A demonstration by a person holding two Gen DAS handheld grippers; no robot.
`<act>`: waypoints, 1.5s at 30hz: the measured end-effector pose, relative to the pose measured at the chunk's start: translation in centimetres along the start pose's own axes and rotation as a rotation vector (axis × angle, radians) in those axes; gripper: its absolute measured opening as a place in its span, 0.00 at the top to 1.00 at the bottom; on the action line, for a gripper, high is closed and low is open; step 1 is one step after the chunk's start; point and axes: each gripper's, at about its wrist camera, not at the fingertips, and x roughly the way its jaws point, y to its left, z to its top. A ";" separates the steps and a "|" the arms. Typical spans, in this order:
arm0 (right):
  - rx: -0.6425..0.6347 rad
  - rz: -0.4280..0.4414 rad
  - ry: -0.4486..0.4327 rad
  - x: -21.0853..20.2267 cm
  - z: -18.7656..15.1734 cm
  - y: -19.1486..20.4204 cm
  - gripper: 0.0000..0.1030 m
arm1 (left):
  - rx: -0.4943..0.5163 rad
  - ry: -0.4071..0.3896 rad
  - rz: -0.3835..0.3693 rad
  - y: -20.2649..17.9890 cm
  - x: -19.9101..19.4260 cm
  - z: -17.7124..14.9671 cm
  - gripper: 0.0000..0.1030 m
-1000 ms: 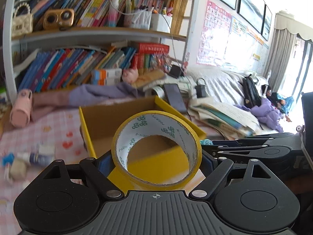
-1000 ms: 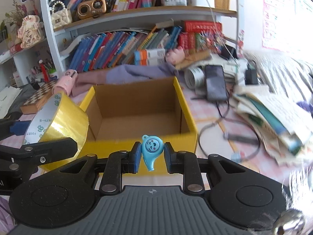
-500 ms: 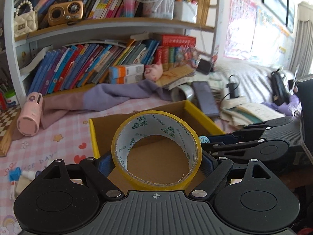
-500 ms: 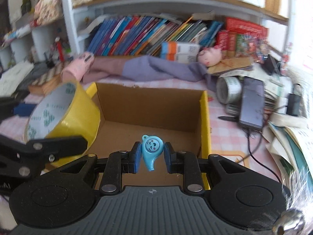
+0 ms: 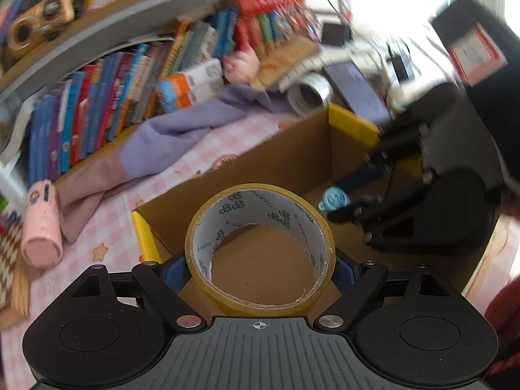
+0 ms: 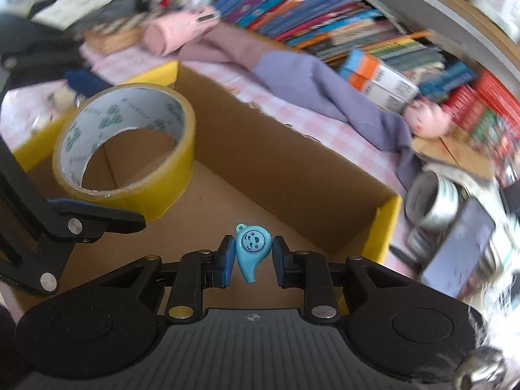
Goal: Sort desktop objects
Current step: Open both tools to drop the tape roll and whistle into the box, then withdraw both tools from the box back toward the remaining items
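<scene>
Bookshelves packed with bright spines run behind a table [image 5: 107,224] under a pink checked cloth, with a lilac garment [image 5: 169,136] draped along the back. On that table sits our target, an open cardboard box [image 6: 292,175] with yellow outer walls, its floor bare as far as we can see.

Our left gripper [image 5: 260,269] has its fingers clamped wide on a roll of yellow tape [image 5: 260,247], held upright with its hole facing us, above the near part of the box. Our right gripper [image 6: 253,260] has its fingers clenched on a small blue whistle [image 6: 252,248] with a smiling face, above the box floor towards the right-hand wall.

We judge this to be the delivery step: both items carried, neither yet set down. Next we need to lower each hand towards the cardboard floor and release, keeping the two grippers apart inside the narrow box. The roll may well trundle off if let go on its edge, so laying it flat first seems wise.
</scene>
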 end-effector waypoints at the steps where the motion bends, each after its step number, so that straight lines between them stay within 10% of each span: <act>1: -0.031 0.007 0.012 0.4 0.1 0.0 0.78 | 0.030 0.015 0.000 -0.1 0.4 0.1 0.15; 23: -0.133 0.047 0.110 3.3 1.1 -0.5 0.67 | 0.154 0.210 -0.042 -2.2 5.2 0.6 0.15; 45: 0.197 -0.010 -0.164 -5.5 0.0 0.3 0.48 | -0.059 -0.093 0.031 -1.8 -4.5 -0.8 0.08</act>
